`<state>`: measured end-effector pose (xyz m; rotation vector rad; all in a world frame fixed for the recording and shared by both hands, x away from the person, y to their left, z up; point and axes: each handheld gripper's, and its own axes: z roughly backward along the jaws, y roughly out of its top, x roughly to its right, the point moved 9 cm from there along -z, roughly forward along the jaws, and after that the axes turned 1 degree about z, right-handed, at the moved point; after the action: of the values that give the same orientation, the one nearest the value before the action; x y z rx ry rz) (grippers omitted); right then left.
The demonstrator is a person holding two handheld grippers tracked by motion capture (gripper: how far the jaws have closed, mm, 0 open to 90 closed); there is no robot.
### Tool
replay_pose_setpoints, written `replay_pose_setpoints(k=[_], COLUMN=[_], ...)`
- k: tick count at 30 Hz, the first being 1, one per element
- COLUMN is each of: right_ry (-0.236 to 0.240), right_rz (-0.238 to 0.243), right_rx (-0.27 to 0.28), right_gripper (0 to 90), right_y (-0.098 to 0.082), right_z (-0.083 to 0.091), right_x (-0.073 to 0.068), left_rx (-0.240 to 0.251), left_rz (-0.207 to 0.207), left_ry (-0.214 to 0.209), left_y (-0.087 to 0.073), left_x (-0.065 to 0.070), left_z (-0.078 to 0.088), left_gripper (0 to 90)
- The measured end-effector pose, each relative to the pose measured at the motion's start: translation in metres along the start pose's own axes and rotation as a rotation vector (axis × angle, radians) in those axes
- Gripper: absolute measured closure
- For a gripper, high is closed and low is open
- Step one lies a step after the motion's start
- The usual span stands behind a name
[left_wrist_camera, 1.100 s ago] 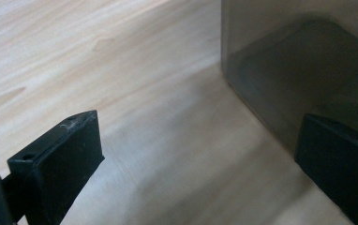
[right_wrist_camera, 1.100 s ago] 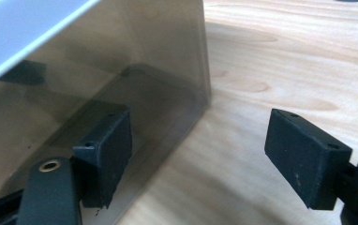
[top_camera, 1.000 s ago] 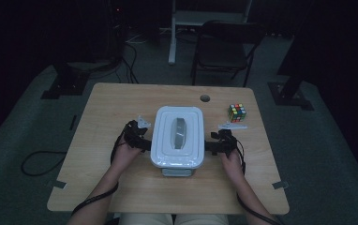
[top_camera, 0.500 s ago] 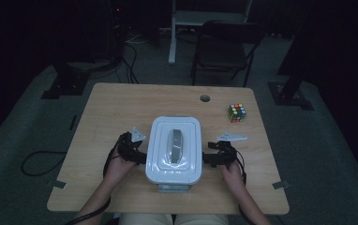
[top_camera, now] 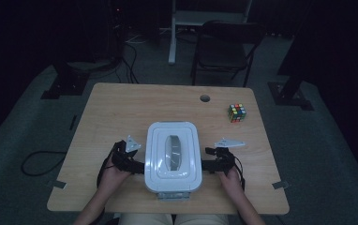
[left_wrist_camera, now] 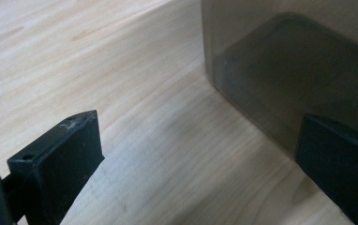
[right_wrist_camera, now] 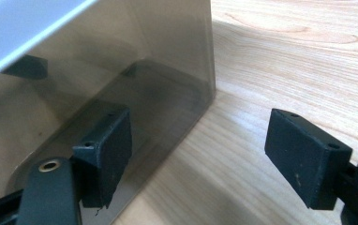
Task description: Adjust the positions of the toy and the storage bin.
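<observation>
**Dim room, bright close-ups**

The high view is underexposed: the floor falls to black, the table (top_camera: pixel 121 112) is muted and grainy. Both gripper views are bright, with blurred near jaws and soft shadows beside the container (right_wrist_camera: pixel 135 70).

no writing, label, brand, number or sign can be read anywhere in these pictures.
</observation>
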<state>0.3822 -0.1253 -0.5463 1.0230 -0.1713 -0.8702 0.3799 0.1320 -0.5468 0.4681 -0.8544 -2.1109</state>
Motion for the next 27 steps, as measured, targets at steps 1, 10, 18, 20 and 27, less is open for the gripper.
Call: replay_pose_setpoints(k=[1,10,18,20,27], right_ry=[0.000,-0.085,-0.224,-0.253,-0.346], right_rz=[0.000,0.017,-0.049,-0.035,-0.042], right_rx=[0.000,0.132,0.196,0.181,0.167], right_gripper=[22.5,13.6,12.3,12.3,11.5], right_y=[0.000,0.013,0.032,0.035,0.048], right_z=[0.000,0.017,0.046,0.050,0.058], right_x=[0.000,0.014,0.060,0.071,0.112], left_rx=[0.000,0.047,0.065,0.067,0.049], left_rz=[0.000,0.118,0.139,0.147,0.176], left_ry=[0.000,-0.072,-0.039,-0.031,0.036], left_y=[0.000,-0.008,-0.023,-0.029,-0.058], left_x=[0.000,-0.013,-0.035,-0.041,-0.062], left_z=[0.000,0.002,0.007,0.009,0.020], left_gripper=[1.6,1.6,1.6,1.5,1.6])
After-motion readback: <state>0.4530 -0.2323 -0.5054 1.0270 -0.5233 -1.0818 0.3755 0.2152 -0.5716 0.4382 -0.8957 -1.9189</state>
